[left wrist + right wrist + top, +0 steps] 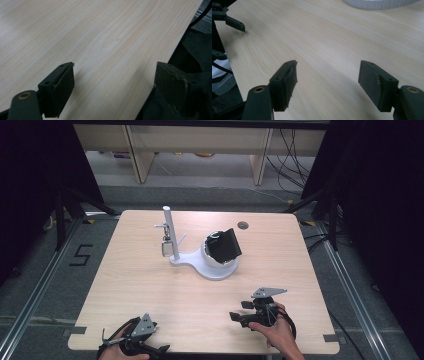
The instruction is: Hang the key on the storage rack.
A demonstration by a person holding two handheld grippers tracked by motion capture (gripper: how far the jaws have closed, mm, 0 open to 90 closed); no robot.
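The left gripper [150, 351] hangs at the surface's [150, 285] near edge by the left corner, fingers [61, 82] released, with only bare wood between them. The right gripper [239, 310] rests near the same edge, right of middle, fingers [287, 80] spread and empty. Well apart, toward the far edge, stands a white stand [192, 257] bearing a black block [224, 245].

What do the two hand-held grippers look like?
Both are black. The left hand-held gripper and the right hand-held gripper each carry a grey three-cornered plate on top. Each has two flat black jaws with dark pads and brass-coloured pivot rings; a black cable loops from the left one.
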